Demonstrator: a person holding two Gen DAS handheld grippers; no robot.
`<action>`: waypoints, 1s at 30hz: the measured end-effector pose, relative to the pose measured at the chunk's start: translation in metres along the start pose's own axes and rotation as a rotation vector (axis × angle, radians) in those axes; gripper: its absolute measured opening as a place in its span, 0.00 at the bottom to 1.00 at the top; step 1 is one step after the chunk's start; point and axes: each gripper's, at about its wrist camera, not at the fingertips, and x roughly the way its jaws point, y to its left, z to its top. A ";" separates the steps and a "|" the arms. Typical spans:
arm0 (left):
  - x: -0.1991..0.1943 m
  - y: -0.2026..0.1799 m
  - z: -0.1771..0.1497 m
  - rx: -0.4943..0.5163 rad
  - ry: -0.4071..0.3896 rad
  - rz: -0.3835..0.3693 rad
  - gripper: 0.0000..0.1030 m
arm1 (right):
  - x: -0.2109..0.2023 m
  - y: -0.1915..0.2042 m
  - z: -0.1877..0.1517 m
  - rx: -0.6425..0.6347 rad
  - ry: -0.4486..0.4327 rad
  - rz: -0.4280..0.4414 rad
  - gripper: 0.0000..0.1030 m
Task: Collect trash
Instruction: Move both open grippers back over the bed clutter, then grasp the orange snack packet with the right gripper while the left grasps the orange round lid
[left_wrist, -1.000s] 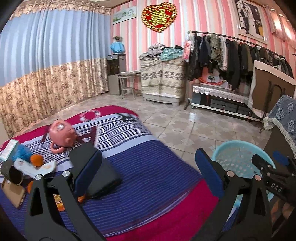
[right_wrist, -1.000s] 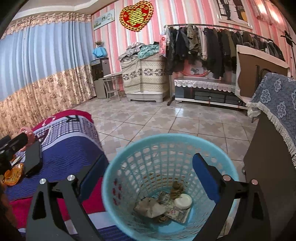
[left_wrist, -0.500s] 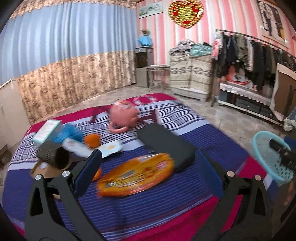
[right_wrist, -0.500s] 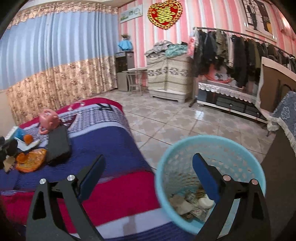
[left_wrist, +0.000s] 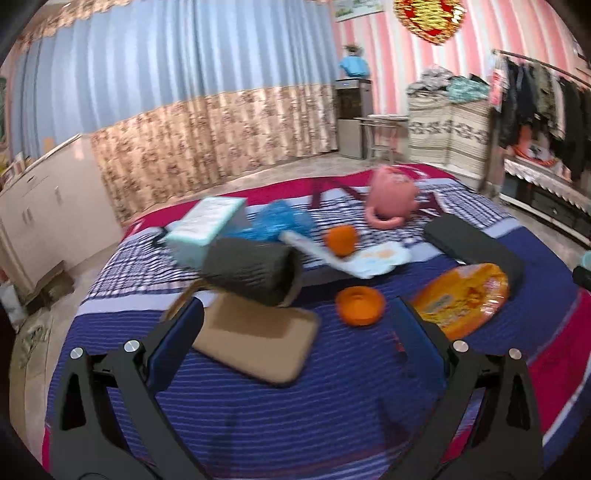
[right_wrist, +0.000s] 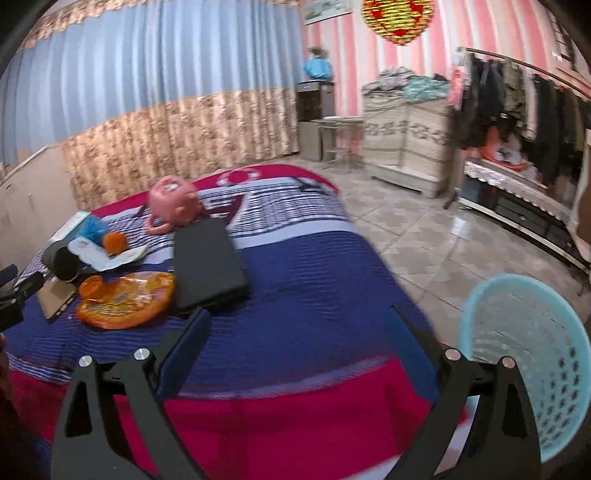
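Since a second ago both of my claws have swung away from the blue basket (right_wrist: 532, 365) toward the clutter on the bed (left_wrist: 332, 398). Now my left gripper (left_wrist: 295, 339) hangs spread wide and empty over the striped cover, with the orange peel cup (left_wrist: 360, 305) just ahead between its fingers and the orange snack wrapper (left_wrist: 461, 295) beside it to the right. My right gripper (right_wrist: 295, 343) is spread and empty too, over the bed's near edge, with the basket at its right on the floor.

I judge the peel the nearest trash, so I should lower the left claw straight over it, one finger on each side, and close gently, since it looks soft and may crush. I want to keep clear of the tan pad (left_wrist: 255, 332) and the dark roll (left_wrist: 251, 269) to its left.
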 end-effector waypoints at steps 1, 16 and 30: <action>0.001 0.006 0.000 -0.015 0.004 0.006 0.95 | 0.005 0.009 0.001 -0.008 0.008 0.021 0.90; 0.019 0.031 -0.008 -0.081 0.043 0.005 0.94 | 0.070 0.100 0.015 -0.209 0.117 0.113 0.61; 0.015 0.000 -0.007 -0.039 0.051 -0.059 0.94 | 0.052 0.083 0.015 -0.198 0.087 0.128 0.04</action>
